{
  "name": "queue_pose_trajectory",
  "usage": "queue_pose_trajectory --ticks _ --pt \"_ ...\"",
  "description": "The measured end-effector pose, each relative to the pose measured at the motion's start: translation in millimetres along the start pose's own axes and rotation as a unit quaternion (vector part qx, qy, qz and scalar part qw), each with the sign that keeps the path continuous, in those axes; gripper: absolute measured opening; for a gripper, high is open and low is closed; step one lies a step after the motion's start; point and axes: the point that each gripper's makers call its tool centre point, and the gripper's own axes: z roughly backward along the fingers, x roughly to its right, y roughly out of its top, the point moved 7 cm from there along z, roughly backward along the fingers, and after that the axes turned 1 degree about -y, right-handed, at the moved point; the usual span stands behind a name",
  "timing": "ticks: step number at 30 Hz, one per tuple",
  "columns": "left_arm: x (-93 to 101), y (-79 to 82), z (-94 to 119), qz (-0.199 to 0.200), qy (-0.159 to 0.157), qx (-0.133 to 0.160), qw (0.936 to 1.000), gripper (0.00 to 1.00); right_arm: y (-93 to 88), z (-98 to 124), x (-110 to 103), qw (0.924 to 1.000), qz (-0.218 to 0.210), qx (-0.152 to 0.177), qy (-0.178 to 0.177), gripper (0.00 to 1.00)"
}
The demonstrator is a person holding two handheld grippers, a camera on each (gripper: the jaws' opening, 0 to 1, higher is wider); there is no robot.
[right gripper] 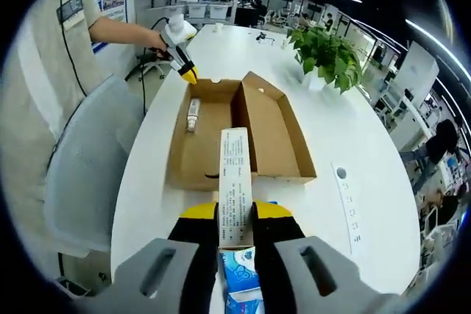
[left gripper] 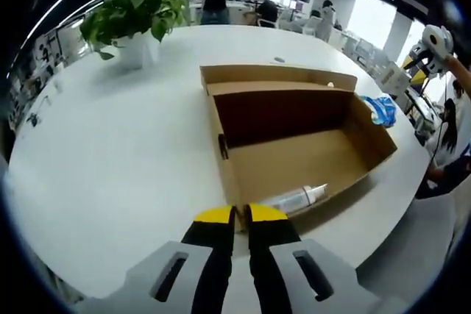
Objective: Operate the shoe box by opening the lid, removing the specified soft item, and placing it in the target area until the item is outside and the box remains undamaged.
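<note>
Print on the white carton [right gripper: 235,182] too small to read, blue pack [right gripper: 241,279] half hidden between the right gripper's [right gripper: 235,215] jaws, tube [left gripper: 298,198] label unreadable.

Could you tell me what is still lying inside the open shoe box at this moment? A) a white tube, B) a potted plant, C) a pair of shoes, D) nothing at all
A: a white tube lies on the floor of the open shoe box near its front wall, while the right gripper holds a long white carton outside the box.
</note>
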Motion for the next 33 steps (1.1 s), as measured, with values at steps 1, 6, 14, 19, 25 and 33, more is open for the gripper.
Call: queue_pose_trajectory --ticks 1,6,14,19,25,33 --pt "0.0 0.2 -0.1 0.0 0.0 -0.001 1.0 0.03 -3.5 1.0 2.6 1.0 0.002 -0.003 0.0 0.14" --pt "-0.5 1.0 -0.8 -0.001 -0.001 -0.004 1.0 0.03 -12.3 4.8 9.7 1.0 -0.002 -0.008 -0.003 0.14" --pt "-0.6 1.4 -1.6 0.002 -0.001 -0.007 1.0 0.03 -33.8 11.0 24.5 0.9997 -0.002 -0.025 -0.007 0.14" --pt "0.1 2.1 -1.9 0.004 0.0 -0.01 0.9999 0.03 -46.7 13.5 33.6 0.9993 -0.007 -0.033 -0.014 0.14" --pt "0.9 2.4 -2.3 0.007 0.002 -0.013 0.9999 0.03 -63.3 15.0 44.6 0.9988 -0.013 -0.043 -0.017 0.14" --pt "0.7 2.8 -2.7 0.009 0.003 -0.016 0.9998 0.03 -85.2 18.2 58.7 0.9981 -0.02 -0.054 -0.022 0.14"
